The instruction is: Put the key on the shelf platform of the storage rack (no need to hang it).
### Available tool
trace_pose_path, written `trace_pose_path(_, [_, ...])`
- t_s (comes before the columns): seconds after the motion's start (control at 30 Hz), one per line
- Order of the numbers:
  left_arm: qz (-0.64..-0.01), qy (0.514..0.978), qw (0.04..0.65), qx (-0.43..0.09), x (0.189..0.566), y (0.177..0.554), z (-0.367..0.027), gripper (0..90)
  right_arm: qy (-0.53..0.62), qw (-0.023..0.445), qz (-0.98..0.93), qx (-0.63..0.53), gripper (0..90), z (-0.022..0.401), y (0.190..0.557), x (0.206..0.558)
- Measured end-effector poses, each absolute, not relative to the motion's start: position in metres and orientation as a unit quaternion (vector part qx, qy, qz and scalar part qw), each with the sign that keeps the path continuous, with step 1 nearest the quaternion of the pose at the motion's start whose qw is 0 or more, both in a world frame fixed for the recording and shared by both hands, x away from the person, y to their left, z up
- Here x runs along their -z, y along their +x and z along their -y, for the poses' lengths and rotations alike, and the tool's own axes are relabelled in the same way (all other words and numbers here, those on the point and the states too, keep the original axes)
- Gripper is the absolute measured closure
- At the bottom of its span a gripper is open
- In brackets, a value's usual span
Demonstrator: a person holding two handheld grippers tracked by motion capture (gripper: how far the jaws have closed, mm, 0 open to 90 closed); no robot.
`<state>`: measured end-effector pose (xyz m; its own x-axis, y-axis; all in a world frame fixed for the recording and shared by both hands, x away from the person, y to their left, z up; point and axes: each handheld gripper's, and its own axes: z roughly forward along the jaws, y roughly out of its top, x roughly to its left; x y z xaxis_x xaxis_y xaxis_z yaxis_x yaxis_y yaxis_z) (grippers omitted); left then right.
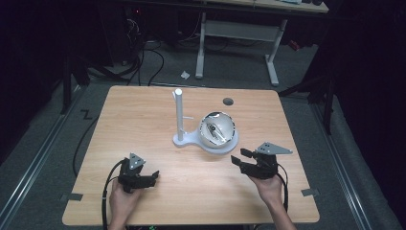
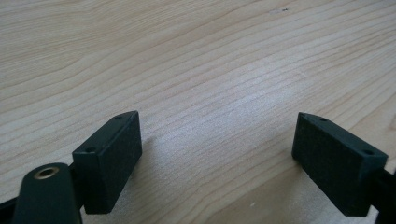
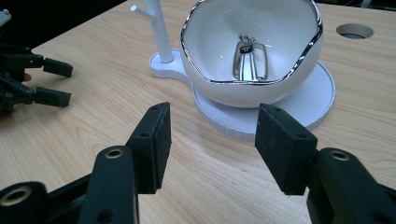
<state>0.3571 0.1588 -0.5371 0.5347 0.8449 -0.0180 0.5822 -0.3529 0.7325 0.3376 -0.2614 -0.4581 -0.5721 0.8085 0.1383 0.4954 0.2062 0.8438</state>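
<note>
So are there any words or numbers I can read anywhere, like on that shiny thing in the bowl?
None can be read.
Shiny metal key ring in the white bowl: a small dark tag with a pale mark, too small and blurred to read.
White stand, wooden table and both grippers: no writing.

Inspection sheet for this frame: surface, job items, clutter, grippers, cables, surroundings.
Surface: wooden table, round hole near far edge.
Job's things: white bowl on white stand with upright post; metal keyring lies inside bowl.
Clutter: nothing seen.
Grippers: left gripper open over bare wood; right gripper open, empty, pointing at bowl.
Cables: black cable trails from left gripper.
Surroundings: dark room, white desk frame behind, floor cables.
</note>
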Motion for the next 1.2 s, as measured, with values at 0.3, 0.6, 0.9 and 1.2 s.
trace_pose_path(0.3, [-0.442, 0.803, 0.354, -0.185, 0.537, 0.357, -0.159, 16.2, 0.423, 0.170, -0.757, -0.468, 45.7, 0.253, 0.336, 0.467])
trace_pose_path(0.6, [-0.442, 0.803, 0.354, -0.185, 0.537, 0.357, -0.159, 16.2, 0.429, 0.170, -0.758, -0.460, 46.1, 0.247, 0.337, 0.476])
trace_pose_path(0.9, [-0.443, 0.802, 0.355, -0.185, 0.537, 0.357, -0.158, 16.2, 0.430, 0.165, -0.762, -0.455, 46.1, 0.241, 0.338, 0.484])
trace_pose_path(1.2, [-0.443, 0.802, 0.355, -0.185, 0.537, 0.357, -0.158, 16.2, 0.432, 0.167, -0.769, -0.440, 48.6, 0.235, 0.341, 0.493])
